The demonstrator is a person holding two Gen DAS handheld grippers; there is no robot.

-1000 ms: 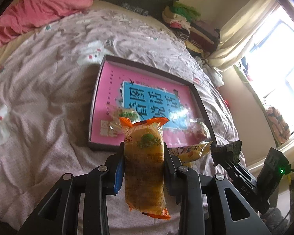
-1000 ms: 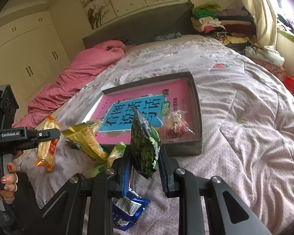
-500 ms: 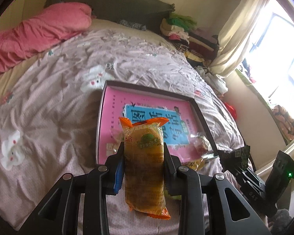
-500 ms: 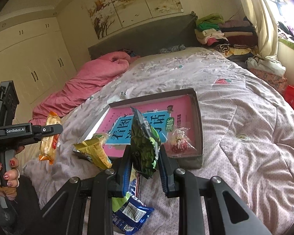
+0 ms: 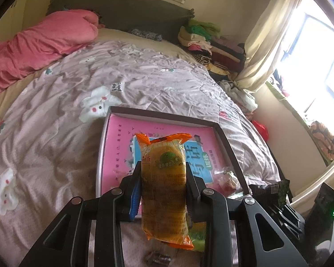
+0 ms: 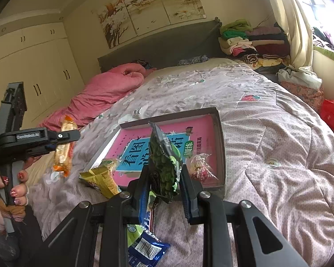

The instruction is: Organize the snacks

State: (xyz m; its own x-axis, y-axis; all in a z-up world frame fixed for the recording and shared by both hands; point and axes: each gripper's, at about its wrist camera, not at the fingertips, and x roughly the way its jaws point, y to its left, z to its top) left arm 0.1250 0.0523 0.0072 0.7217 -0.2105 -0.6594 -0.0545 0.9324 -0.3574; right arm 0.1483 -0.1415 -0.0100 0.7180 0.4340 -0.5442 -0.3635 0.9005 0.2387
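My left gripper (image 5: pixel 163 178) is shut on an orange snack packet (image 5: pixel 164 187) and holds it upright above the bed, in front of the pink-lined box (image 5: pixel 122 151). It also shows in the right wrist view (image 6: pixel 63 146). My right gripper (image 6: pixel 164 178) is shut on a dark green snack packet (image 6: pixel 164 166), held up before the near edge of the box (image 6: pixel 220 138). A clear red-and-white candy packet (image 6: pixel 199 168) lies in the box's near right corner; it also shows in the left wrist view (image 5: pixel 227 179).
A yellow packet (image 6: pixel 102 178) leans at the box's near left corner. A blue packet (image 6: pixel 147 247) and a green packet (image 6: pixel 133 231) lie on the quilt under my right gripper. A pink blanket (image 6: pixel 104 91) lies at the far left, folded clothes (image 6: pixel 249 42) by the headboard.
Both grippers have risen and drawn back from the box with their packets still held. The box now sits lower and farther off in both views.
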